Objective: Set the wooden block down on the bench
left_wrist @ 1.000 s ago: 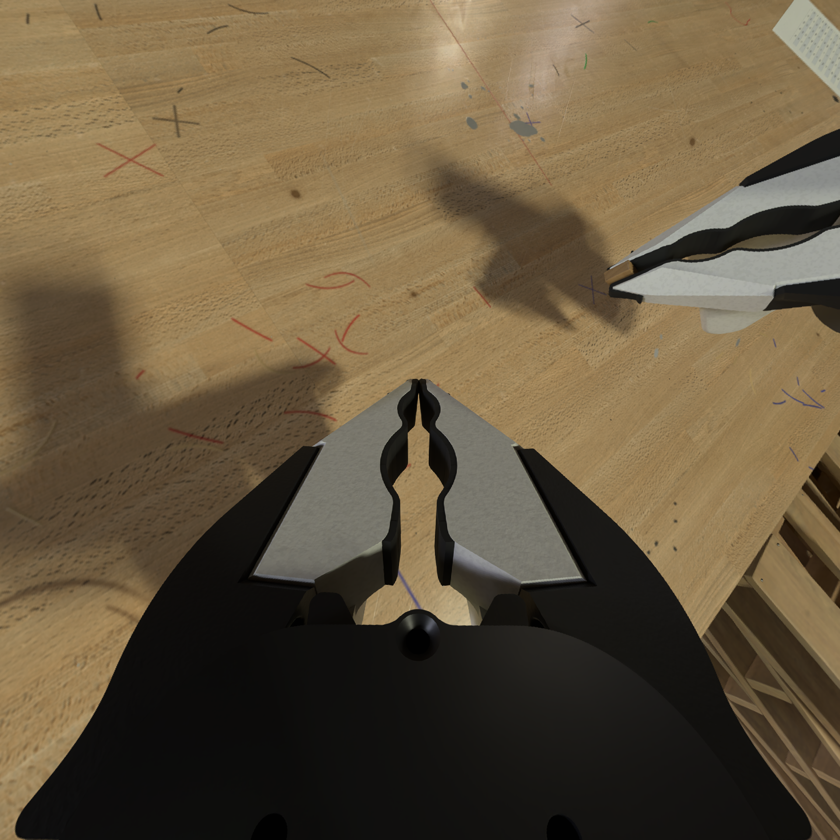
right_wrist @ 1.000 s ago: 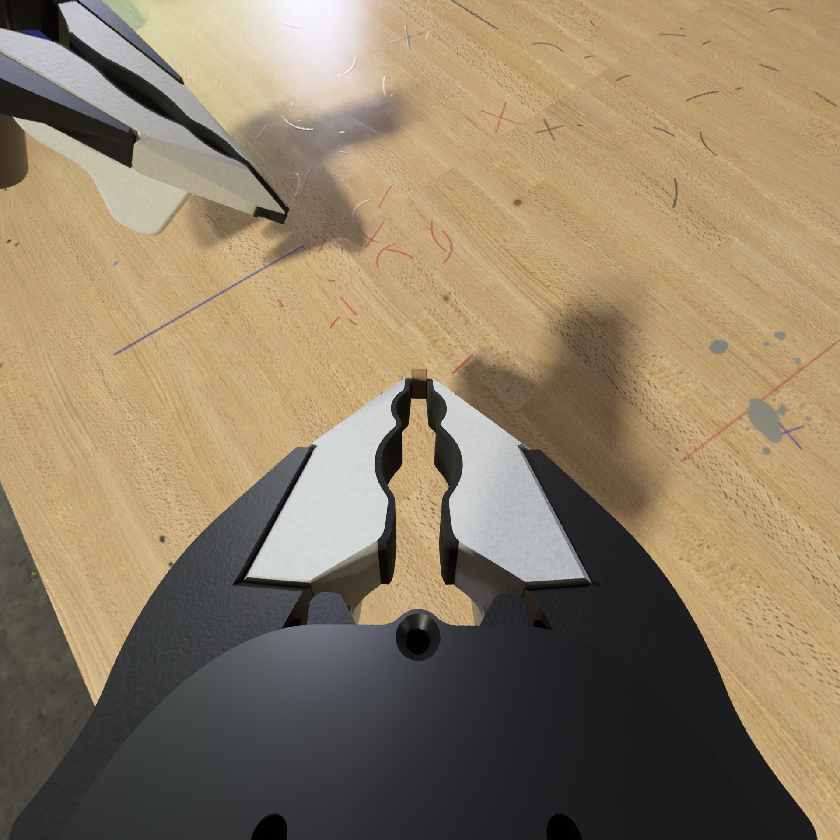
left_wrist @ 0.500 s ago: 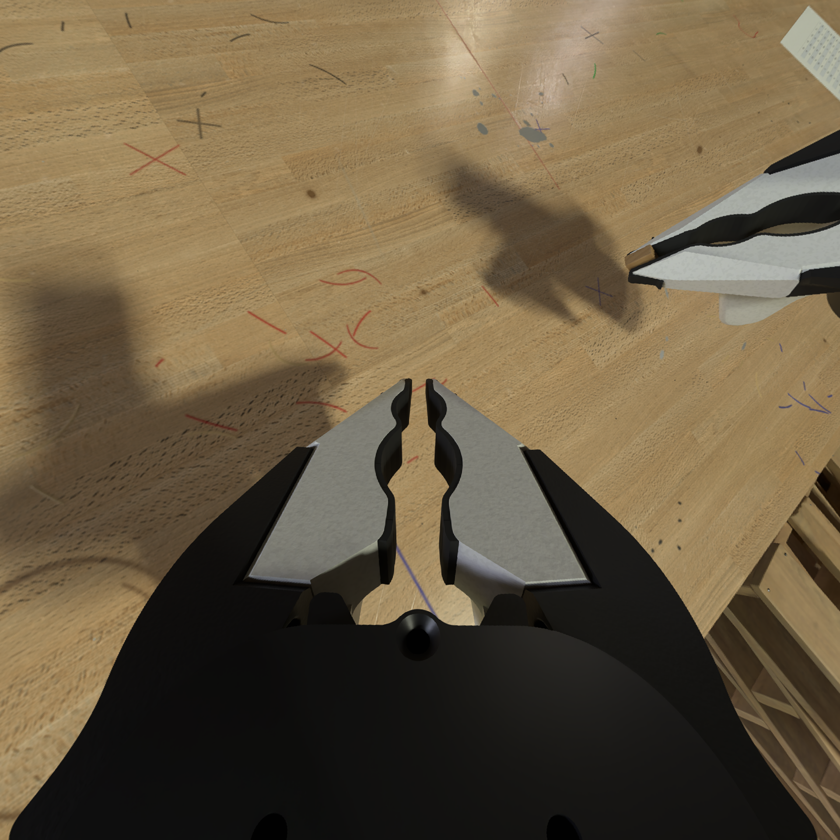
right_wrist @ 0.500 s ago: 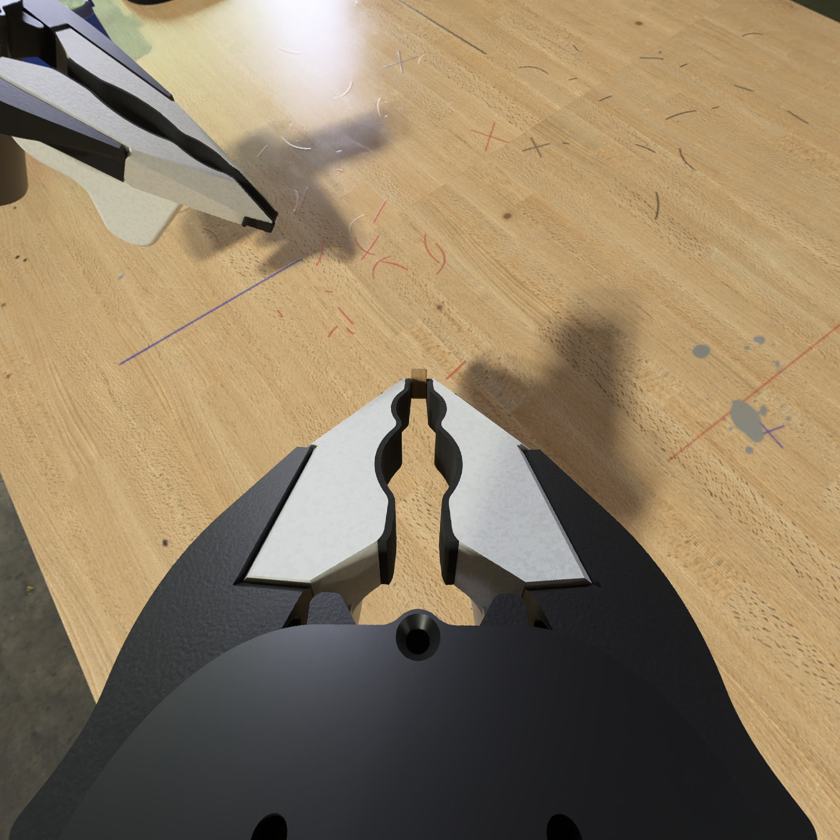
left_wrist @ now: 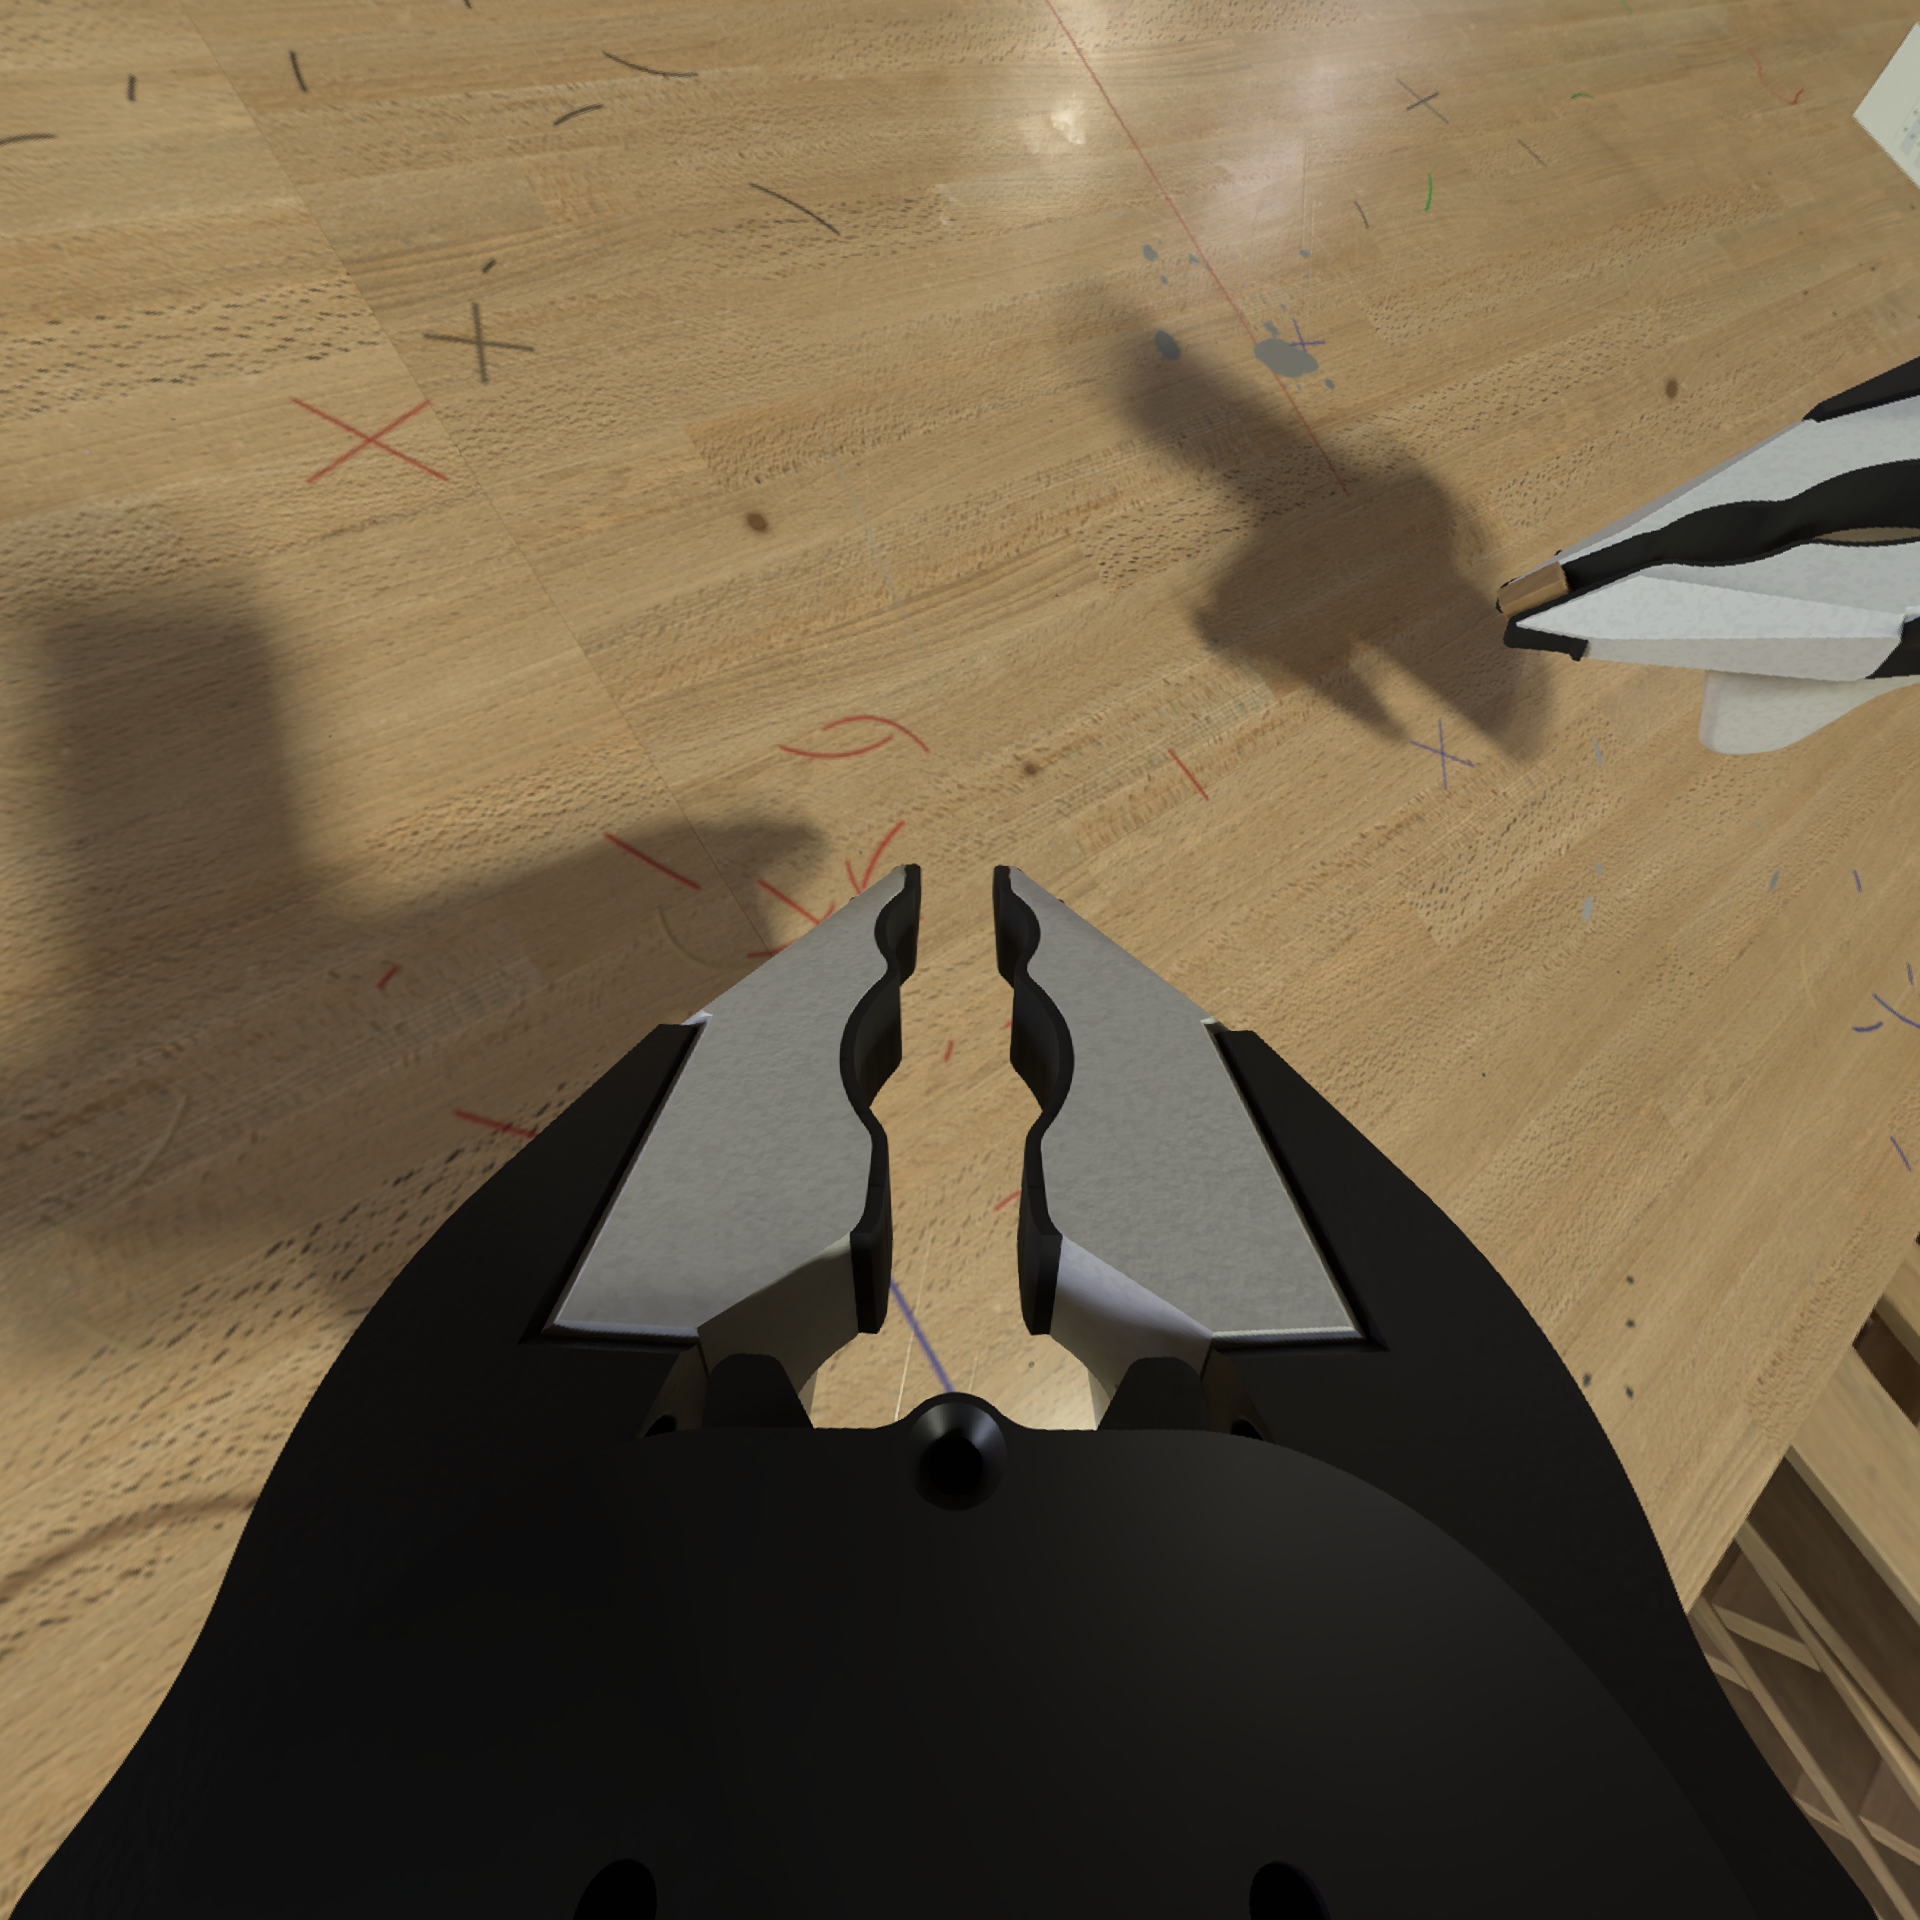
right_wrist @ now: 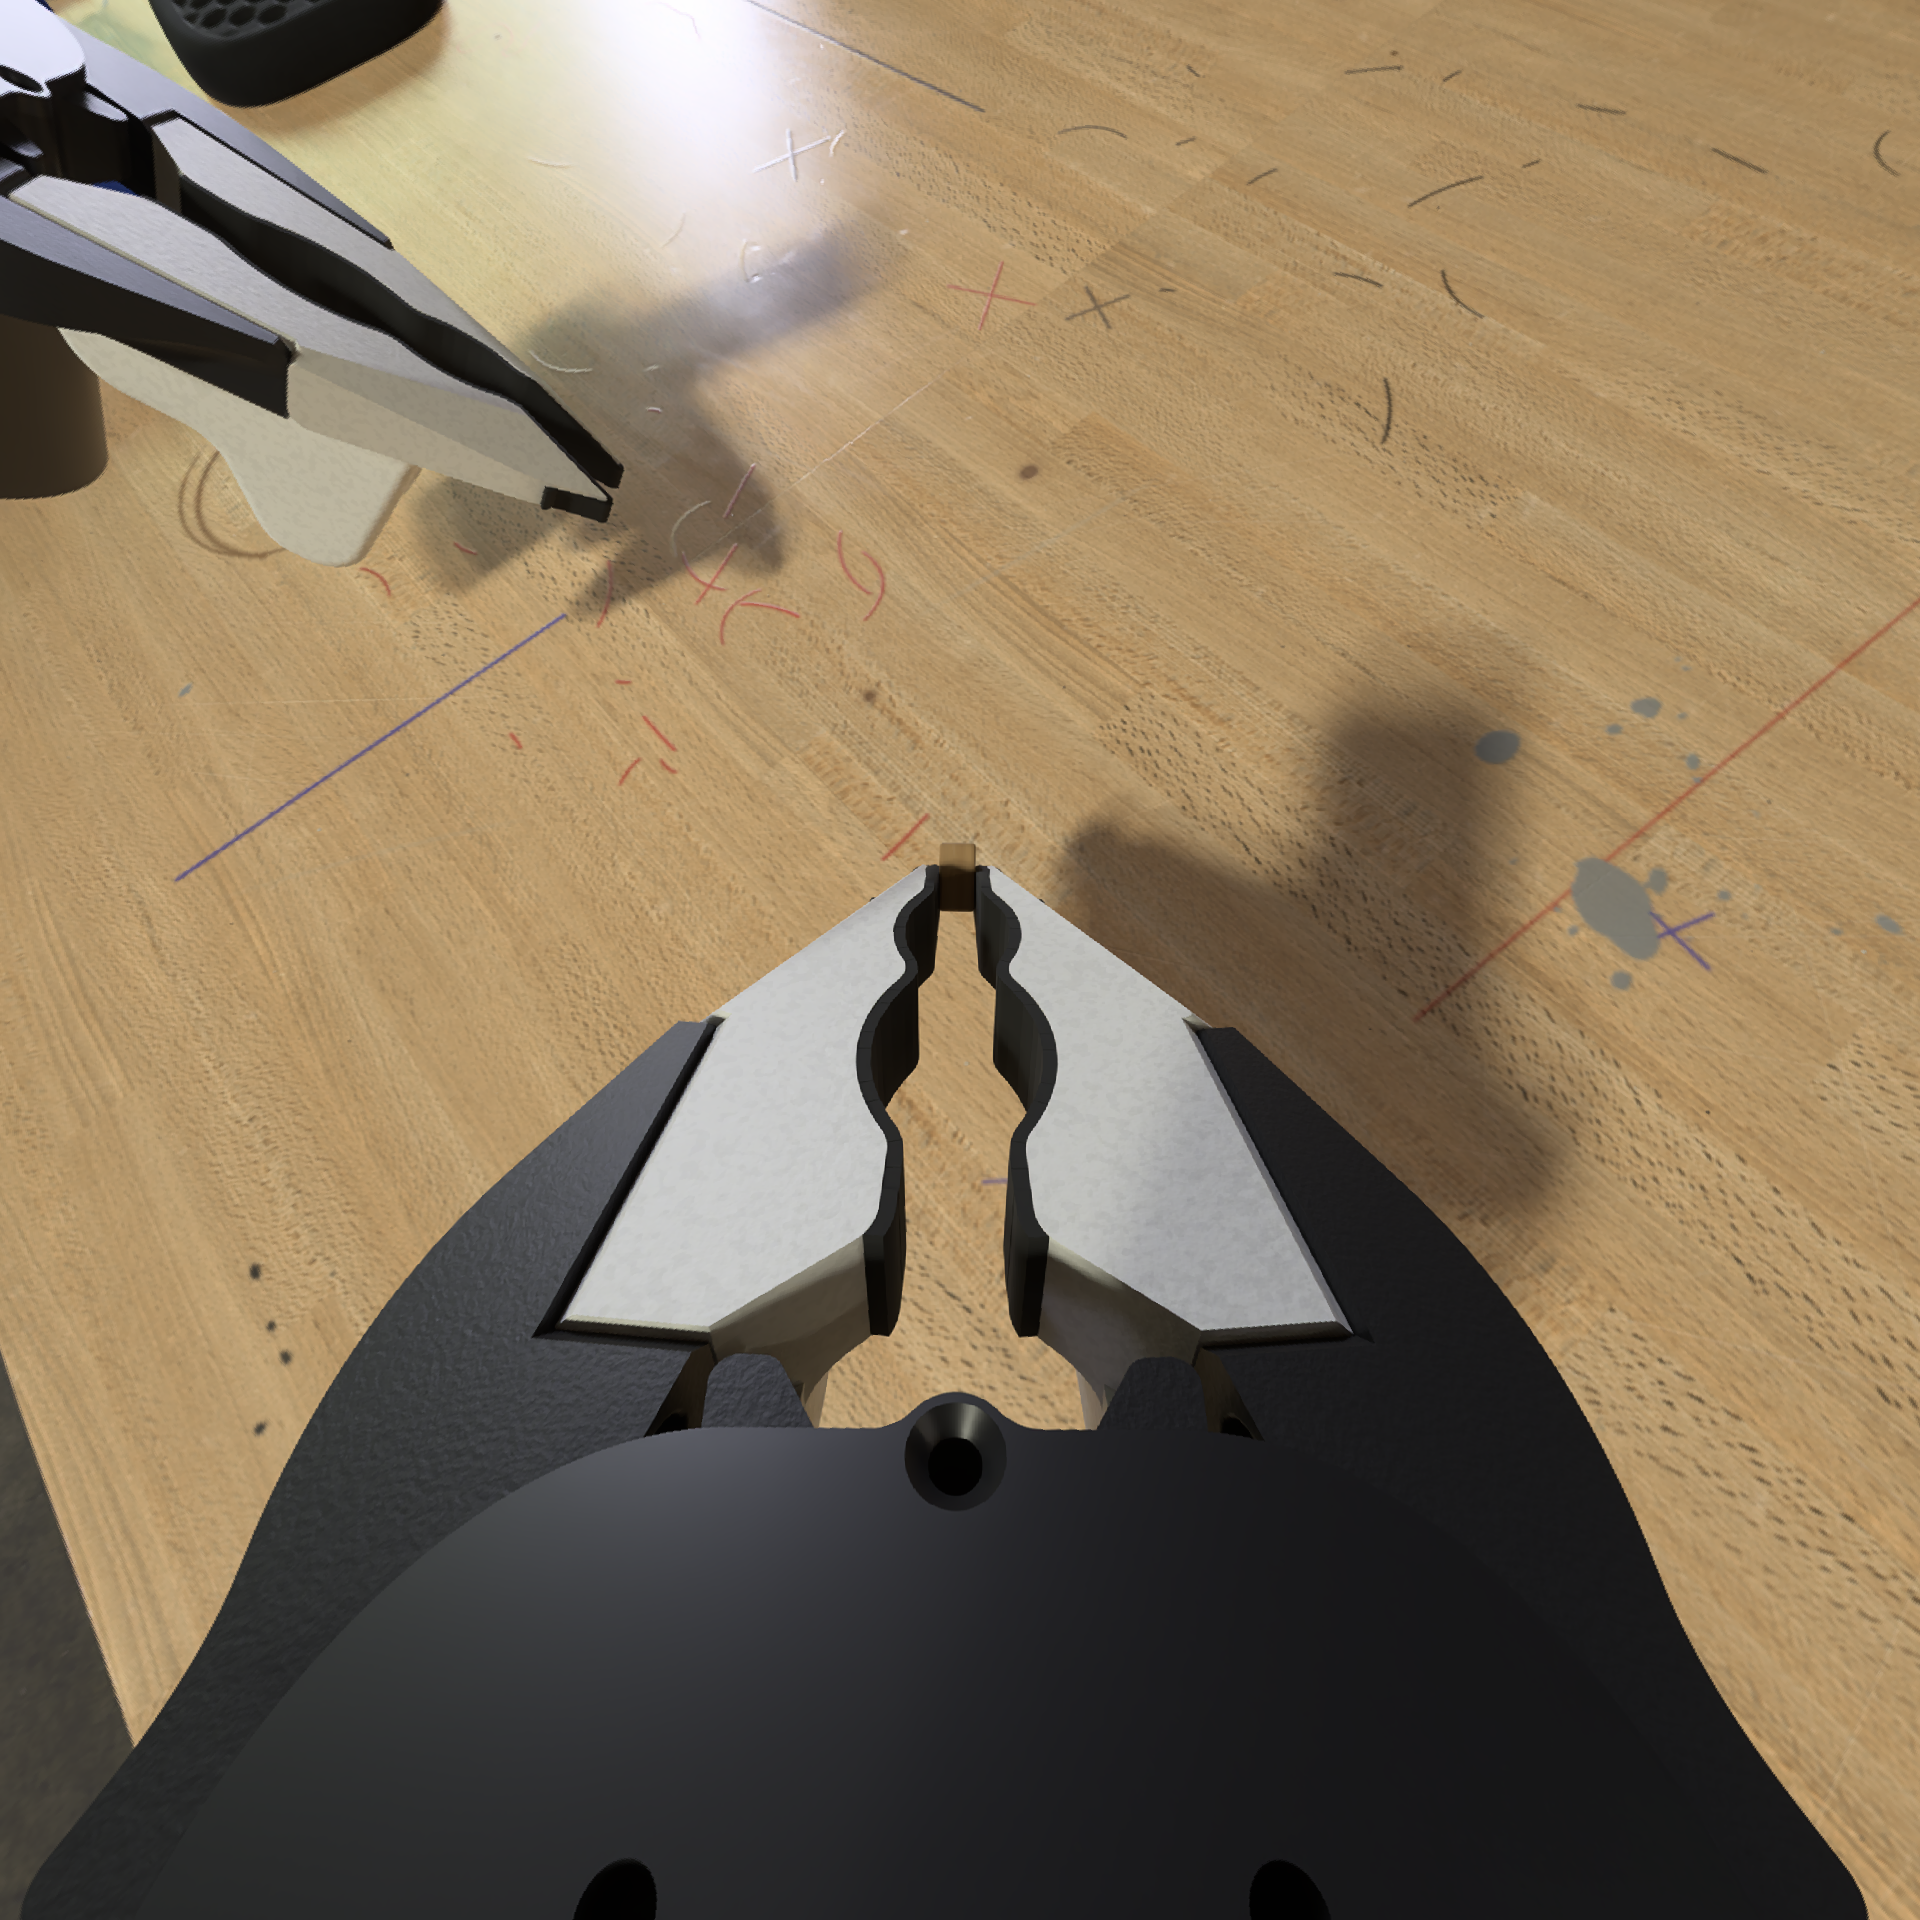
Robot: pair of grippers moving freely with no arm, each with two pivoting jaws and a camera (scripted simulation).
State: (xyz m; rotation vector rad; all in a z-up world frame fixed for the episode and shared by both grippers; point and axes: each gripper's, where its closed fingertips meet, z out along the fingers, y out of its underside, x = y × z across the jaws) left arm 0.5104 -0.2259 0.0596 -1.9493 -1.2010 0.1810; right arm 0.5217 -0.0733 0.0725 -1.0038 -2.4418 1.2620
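Note:
A small wooden block (right_wrist: pixel 957 871) is pinched between the tips of my right gripper (right_wrist: pixel 957 883), held above the wooden bench (right_wrist: pixel 1247 520). In the left wrist view the block (left_wrist: pixel 1534 592) shows at the tip of the right gripper (left_wrist: pixel 1538 613) at the far right. My left gripper (left_wrist: pixel 956 883) is open a little and empty, above the bench (left_wrist: pixel 727 520). It also shows in the right wrist view (right_wrist: pixel 582 494) at the upper left, apart from the block.
The bench bears pen marks and grey paint spots (right_wrist: pixel 1616 904). A black perforated thing (right_wrist: pixel 281 42) and a dark cylinder (right_wrist: pixel 42 436) stand at the far left. A white sheet (left_wrist: pixel 1896 135) lies at the far right. The bench edge and wooden racks (left_wrist: pixel 1849 1558) are lower right.
My left gripper has opened from shut to a small gap and moved back. My right gripper still holds the block and has shifted slightly forward.

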